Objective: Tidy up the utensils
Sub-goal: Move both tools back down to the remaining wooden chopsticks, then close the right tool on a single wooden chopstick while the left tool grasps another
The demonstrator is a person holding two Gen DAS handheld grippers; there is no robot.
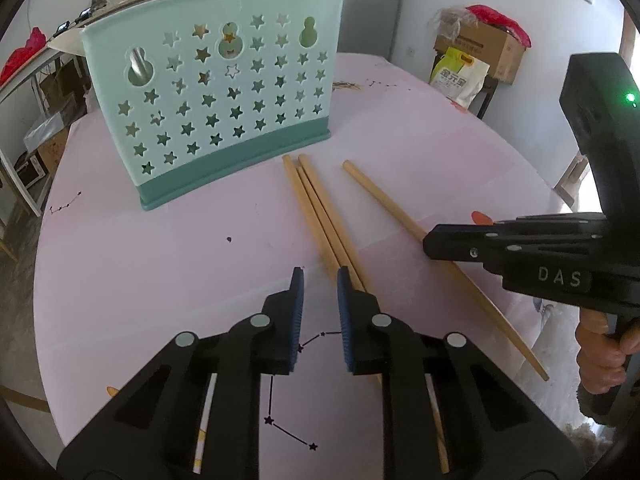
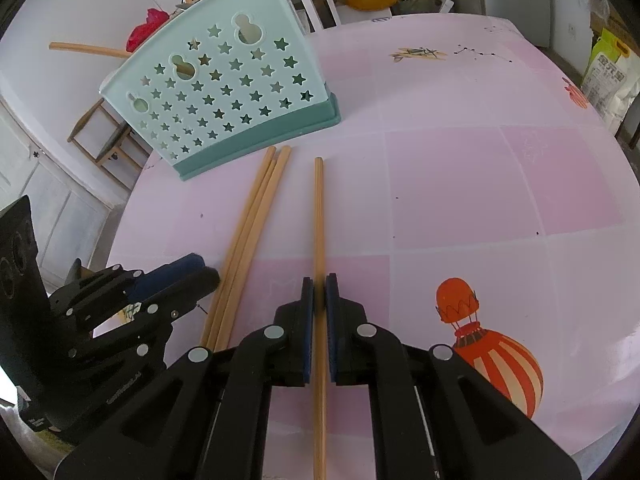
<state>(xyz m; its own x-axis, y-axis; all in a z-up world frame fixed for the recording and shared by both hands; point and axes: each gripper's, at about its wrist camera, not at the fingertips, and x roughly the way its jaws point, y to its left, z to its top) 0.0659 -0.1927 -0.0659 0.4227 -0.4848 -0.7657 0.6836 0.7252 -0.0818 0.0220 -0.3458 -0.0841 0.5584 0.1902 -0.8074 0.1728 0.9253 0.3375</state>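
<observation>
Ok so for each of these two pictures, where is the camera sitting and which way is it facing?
Left wrist: sits on the left gripper, facing forward and down at three bunched chopsticks and the teal holder; its own jaws, the right gripper and a hand show.
Right wrist: sits on the right gripper, looking along the single chopstick clamped in its jaws; the left gripper shows.
Shared: holder, all four chopsticks, pink table.

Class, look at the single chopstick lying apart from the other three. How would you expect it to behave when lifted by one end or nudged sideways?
The single chopstick looks like straight wood, so probably stiff. It is thin, so likely light. Its rounded shaft on the smooth table may roll if nudged, and gripped near one end by the right gripper, it might pivot.
</observation>
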